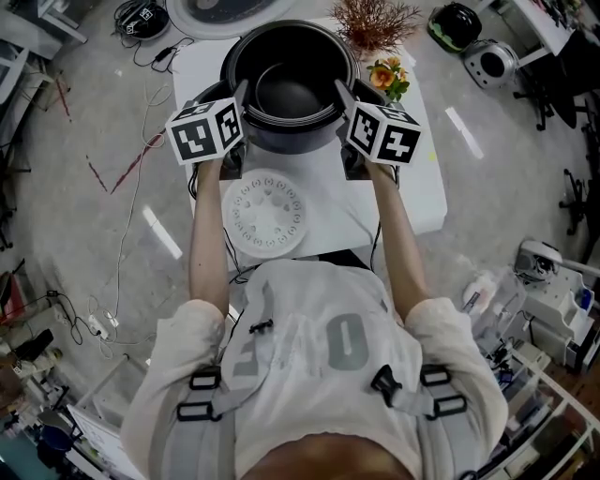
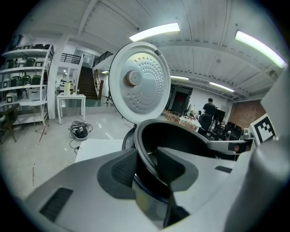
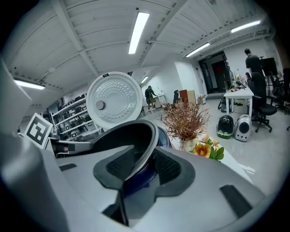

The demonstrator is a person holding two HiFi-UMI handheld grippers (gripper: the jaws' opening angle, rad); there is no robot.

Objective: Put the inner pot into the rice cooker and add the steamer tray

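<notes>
The black inner pot point(image 1: 292, 92) sits inside the open rice cooker point(image 1: 236, 67) at the far end of the white table point(image 1: 412, 187). My left gripper point(image 1: 242, 96) straddles the pot's left rim and my right gripper point(image 1: 339, 94) its right rim. In the left gripper view the rim point(image 2: 149, 136) runs between the pads of the left gripper point(image 2: 147, 161) with a gap showing. In the right gripper view the thin rim point(image 3: 147, 145) stands between the right gripper's point(image 3: 142, 165) pads, free of them. The white perforated steamer tray point(image 1: 265, 214) lies on the table near me.
The cooker's lid point(image 2: 140, 81) stands upright behind the pot. A dried plant point(image 1: 375, 21) and orange flowers point(image 1: 389, 75) stand at the table's far right corner. Cables and gear lie on the floor around the table.
</notes>
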